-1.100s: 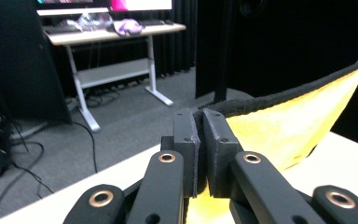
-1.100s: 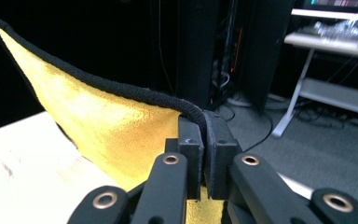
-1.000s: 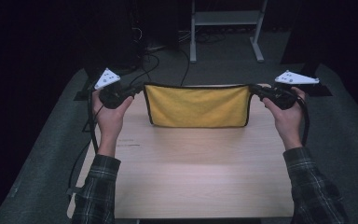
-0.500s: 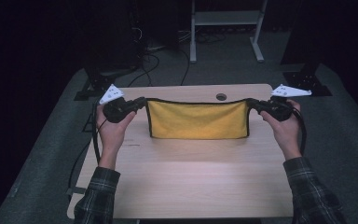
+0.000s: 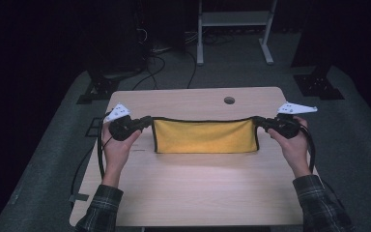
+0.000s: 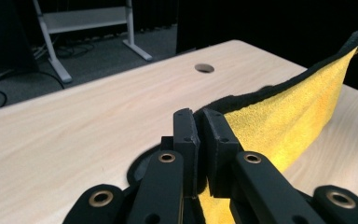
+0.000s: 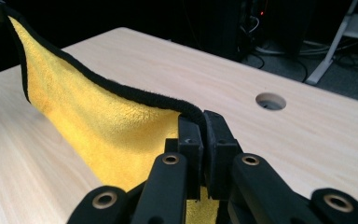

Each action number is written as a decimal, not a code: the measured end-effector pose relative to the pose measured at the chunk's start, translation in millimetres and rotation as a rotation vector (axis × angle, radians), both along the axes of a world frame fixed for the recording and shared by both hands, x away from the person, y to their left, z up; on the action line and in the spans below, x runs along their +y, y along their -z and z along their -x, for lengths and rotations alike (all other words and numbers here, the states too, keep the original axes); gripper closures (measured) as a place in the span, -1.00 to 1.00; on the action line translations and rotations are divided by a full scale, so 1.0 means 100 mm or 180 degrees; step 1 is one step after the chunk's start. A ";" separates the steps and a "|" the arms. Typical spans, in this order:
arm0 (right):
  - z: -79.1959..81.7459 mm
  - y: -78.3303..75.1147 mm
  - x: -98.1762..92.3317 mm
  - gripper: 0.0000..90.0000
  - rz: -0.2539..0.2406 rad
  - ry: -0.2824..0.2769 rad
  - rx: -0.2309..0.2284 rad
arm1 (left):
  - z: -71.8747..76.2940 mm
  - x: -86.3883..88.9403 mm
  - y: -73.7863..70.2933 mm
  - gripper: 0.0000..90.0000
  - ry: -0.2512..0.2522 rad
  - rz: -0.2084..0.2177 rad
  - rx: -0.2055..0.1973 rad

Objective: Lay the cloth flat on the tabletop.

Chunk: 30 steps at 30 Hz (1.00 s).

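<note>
A yellow cloth (image 5: 204,137) with a black hem hangs stretched between my two grippers over the wooden table (image 5: 193,188). My left gripper (image 5: 147,121) is shut on the cloth's upper left corner, and my right gripper (image 5: 258,121) is shut on its upper right corner. The cloth's lower edge reaches the tabletop. In the left gripper view the jaws (image 6: 199,122) pinch the black hem, and the yellow cloth (image 6: 289,116) runs off to the right. The right gripper view shows its jaws (image 7: 202,122) clamped on the hem, with the cloth (image 7: 98,116) running off to the left.
A round cable hole (image 5: 229,100) sits in the table's far edge, behind the cloth. Beyond the table stand a grey metal frame (image 5: 234,21) and cables on the dark floor. Cables trail from both grippers down past the table's sides.
Both hands have come down with the cloth held taut between them. Its lower edge has dropped from above the table onto the tabletop.
</note>
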State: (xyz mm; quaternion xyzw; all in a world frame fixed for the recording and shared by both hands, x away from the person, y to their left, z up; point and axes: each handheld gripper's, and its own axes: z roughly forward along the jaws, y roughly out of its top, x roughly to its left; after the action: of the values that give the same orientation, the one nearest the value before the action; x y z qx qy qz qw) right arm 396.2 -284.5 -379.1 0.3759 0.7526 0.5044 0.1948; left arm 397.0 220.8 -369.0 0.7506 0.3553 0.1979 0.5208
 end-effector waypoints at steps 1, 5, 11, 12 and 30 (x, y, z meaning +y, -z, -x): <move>0.01 0.02 0.00 0.91 -0.0008 -0.0008 0.0013 | 0.01 0.00 0.02 0.87 0.0000 -0.0007 0.0019; 0.06 0.10 0.00 0.91 0.0040 -0.0048 0.0086 | 0.04 0.01 0.10 0.87 0.0015 -0.0051 0.0089; 0.16 0.25 0.00 0.91 0.0074 -0.0106 0.0167 | 0.13 0.01 0.23 0.87 0.0036 -0.0098 0.0216; 0.18 0.27 0.00 0.91 0.0098 -0.0122 0.0185 | 0.15 0.01 0.26 0.87 0.0036 -0.0105 0.0248; 0.62 0.48 -0.02 0.90 0.0321 -0.0388 0.0398 | 0.52 0.07 0.52 0.87 0.0172 -0.0209 0.0530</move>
State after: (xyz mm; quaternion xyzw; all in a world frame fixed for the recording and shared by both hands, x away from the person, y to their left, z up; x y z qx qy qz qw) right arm 334.7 -286.3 -427.6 0.3497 0.8092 0.4523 0.1351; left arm 344.9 227.4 -421.2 0.7905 0.3702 0.1323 0.4697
